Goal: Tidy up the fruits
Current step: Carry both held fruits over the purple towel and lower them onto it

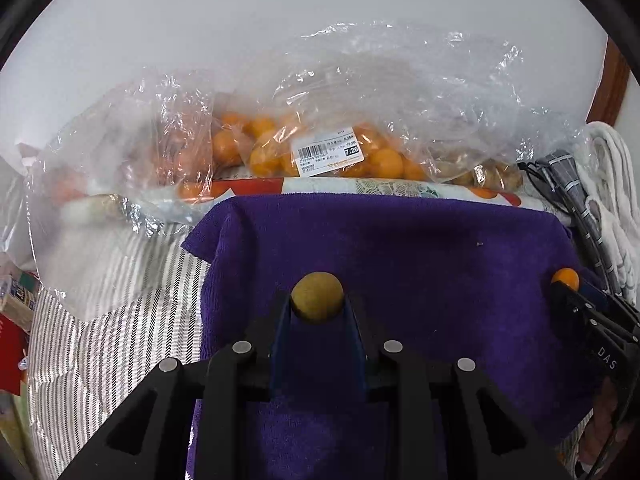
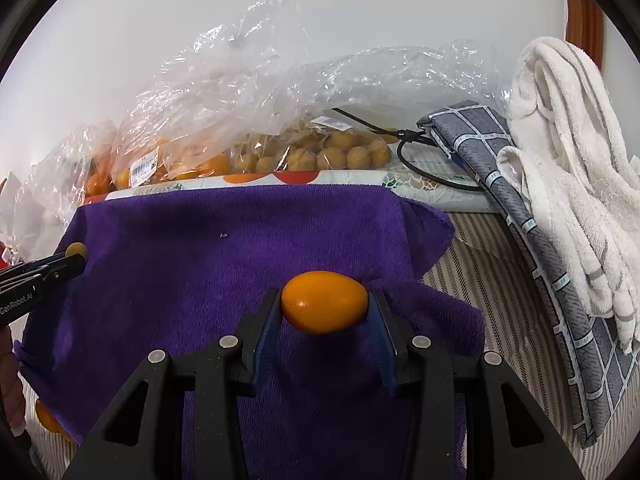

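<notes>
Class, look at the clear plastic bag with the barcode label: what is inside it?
Inside the clear plastic bag, small orange fruits show, piled together beside the barcode label. The label and crinkled plastic hide some of them, so a count cannot be made.

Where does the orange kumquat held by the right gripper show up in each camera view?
Left wrist view: the orange kumquat sits at the far right edge, in the right gripper.
Right wrist view: it is low in the centre, clamped between the fingers.
Shared landmark: the purple towel under both grippers.
</notes>
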A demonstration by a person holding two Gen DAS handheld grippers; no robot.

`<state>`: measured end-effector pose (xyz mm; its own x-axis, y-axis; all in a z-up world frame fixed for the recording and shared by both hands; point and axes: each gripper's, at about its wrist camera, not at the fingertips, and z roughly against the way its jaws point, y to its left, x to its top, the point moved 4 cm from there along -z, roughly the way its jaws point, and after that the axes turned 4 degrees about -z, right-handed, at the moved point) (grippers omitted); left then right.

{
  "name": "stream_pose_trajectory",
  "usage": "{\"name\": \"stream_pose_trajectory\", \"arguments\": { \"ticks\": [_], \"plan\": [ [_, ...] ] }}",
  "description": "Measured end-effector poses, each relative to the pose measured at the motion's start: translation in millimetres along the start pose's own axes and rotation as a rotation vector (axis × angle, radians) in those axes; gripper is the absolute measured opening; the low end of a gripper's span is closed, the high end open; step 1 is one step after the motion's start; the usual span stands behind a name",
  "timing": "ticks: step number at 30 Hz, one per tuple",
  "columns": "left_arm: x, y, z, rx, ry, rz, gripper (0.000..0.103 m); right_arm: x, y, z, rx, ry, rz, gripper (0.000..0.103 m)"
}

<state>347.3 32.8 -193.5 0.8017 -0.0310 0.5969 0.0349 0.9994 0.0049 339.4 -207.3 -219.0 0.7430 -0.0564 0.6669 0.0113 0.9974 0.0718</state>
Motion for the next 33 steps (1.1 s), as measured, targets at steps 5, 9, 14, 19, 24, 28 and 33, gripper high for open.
{"name": "stream_pose_trajectory", "arguments": {
  "ticks": [5, 9, 14, 19, 24, 28, 33],
  "plan": [
    [-1.9, -1.1, -4.1, 0.004, 0.019, -0.007, 0.026, -2.3, 2.6, -3.1, 0.001, 0.018, 0.007, 0.043],
    [-3.3, -3.2, -6.3, 0.008, 0.032, -0.017, 0.026, -4.0, 2.9, -4.8, 0.003, 0.026, 0.007, 0.043],
    [-4.2, -3.3, -9.1, 0.012, 0.038, -0.026, 0.026, -4.8, 3.0, -6.1, 0.005, 0.033, 0.01, 0.043],
    [-4.6, -2.0, -11.4, 0.018, 0.047, -0.028, 0.026, -5.9, 3.5, -6.7, 0.008, 0.037, 0.013, 0.043],
    [-5.0, -1.2, -12.4, 0.025, 0.054, -0.032, 0.026, -6.4, 4.0, -7.1, 0.009, 0.04, 0.015, 0.043],
    [-4.6, -1.5, -13.2, 0.027, 0.053, -0.038, 0.026, -8.4, 4.5, -7.0, 0.015, 0.044, 0.015, 0.044],
    [-2.8, -1.4, -13.7, 0.013, 0.061, -0.034, 0.026, -9.7, 4.5, -3.6, 0.041, 0.046, 0.004, 0.054]
  ]
}}
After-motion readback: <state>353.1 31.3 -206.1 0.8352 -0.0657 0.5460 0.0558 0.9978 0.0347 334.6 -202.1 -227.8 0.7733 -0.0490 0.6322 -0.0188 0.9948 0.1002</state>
